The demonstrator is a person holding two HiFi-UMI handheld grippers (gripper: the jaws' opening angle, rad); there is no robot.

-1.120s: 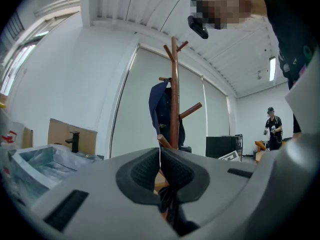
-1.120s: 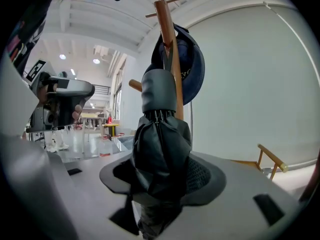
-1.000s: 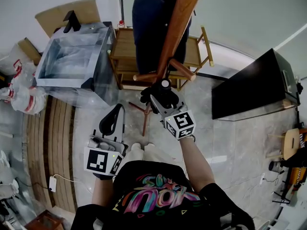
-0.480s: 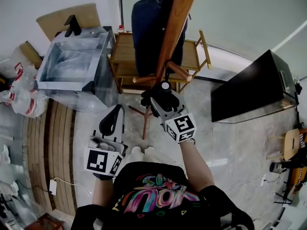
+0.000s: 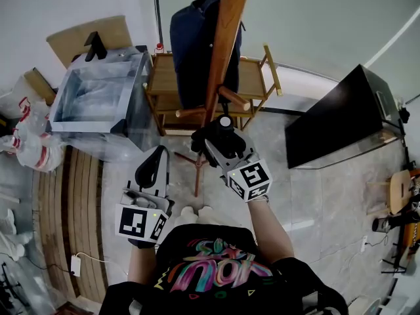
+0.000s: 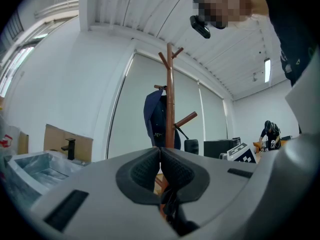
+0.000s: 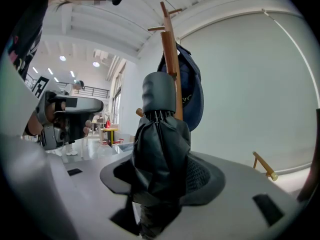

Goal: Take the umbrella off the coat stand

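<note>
1. The umbrella [image 7: 160,154] is black, folded and upright, with its grey end cap on top. It sits between the jaws of the right hand-held gripper [image 7: 161,181].
2. The right hand-held gripper is clenched on the umbrella's folded fabric. The pads press in from both sides, and the jaws stand fairly wide around the bundle.
3. In the head view the umbrella [image 5: 220,135] is right next to the pole of the coat stand [image 5: 223,44], just below the lower pegs. I can't tell whether it is fully clear of the peg.
4. The left gripper view shows the same layout. The umbrella [image 6: 192,146] hangs under an angled peg beside the coat stand [image 6: 170,109].
5. The right hand-held gripper [image 5: 222,142] points at the pole, roughly level. The marker cube sits at its rear, near the wrist.
6. The left hand-held gripper [image 5: 153,166] is well apart from the stand, low at the person's left side.
7. In its own view the left hand-held gripper [image 6: 160,165] has its jaws together with nothing between them.
8. A dark blue jacket [image 5: 193,44] hangs on the far side of the stand. It also shows in the right gripper view [image 7: 192,94].
9. A wooden rack [image 5: 172,77] stands behind the base of the stand.
10. A clear plastic bin [image 5: 98,87] is to the left of the rack, with a cardboard box [image 5: 82,31] behind it.
11. A black cabinet [image 5: 341,117] stands on the floor to the right.
</note>
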